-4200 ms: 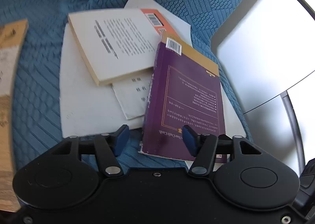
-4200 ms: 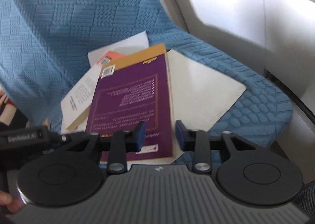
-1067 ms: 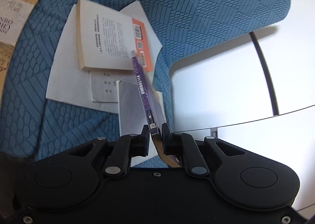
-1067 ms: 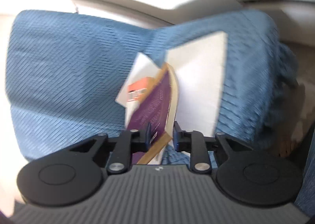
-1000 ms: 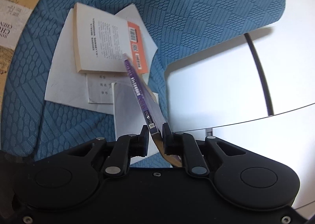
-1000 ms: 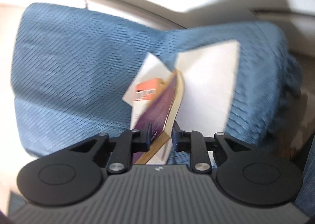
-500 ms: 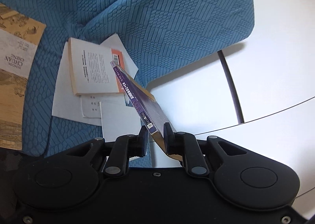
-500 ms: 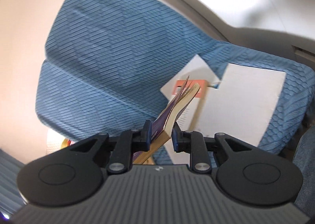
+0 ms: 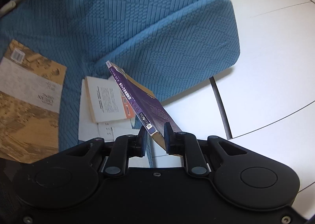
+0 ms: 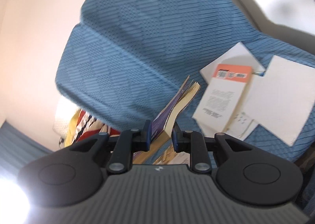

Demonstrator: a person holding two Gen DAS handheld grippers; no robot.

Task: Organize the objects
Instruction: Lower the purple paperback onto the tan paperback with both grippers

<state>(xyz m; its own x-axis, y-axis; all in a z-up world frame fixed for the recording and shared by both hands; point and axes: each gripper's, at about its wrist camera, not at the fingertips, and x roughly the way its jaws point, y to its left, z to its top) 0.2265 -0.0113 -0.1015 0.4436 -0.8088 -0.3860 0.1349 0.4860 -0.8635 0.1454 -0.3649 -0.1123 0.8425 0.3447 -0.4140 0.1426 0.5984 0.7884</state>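
Observation:
A purple paperback book hangs in the air above the blue cushioned seat, tilted on edge. My left gripper is shut on its lower spine corner. In the right wrist view the same purple book shows its cream page edges, and my right gripper is shut on that side. Below lies a white book with an orange band, also seen as the white book, resting on loose white sheets.
A large tan book lies on the seat at the left. The seat's backrest rises behind the pile. White tiled floor lies past the seat's right edge. Something striped in red and yellow sits beyond the seat's left side.
Both grippers have risen with the purple book held between them, lifting it clear of the pile. The pile and seat now look smaller and farther below.

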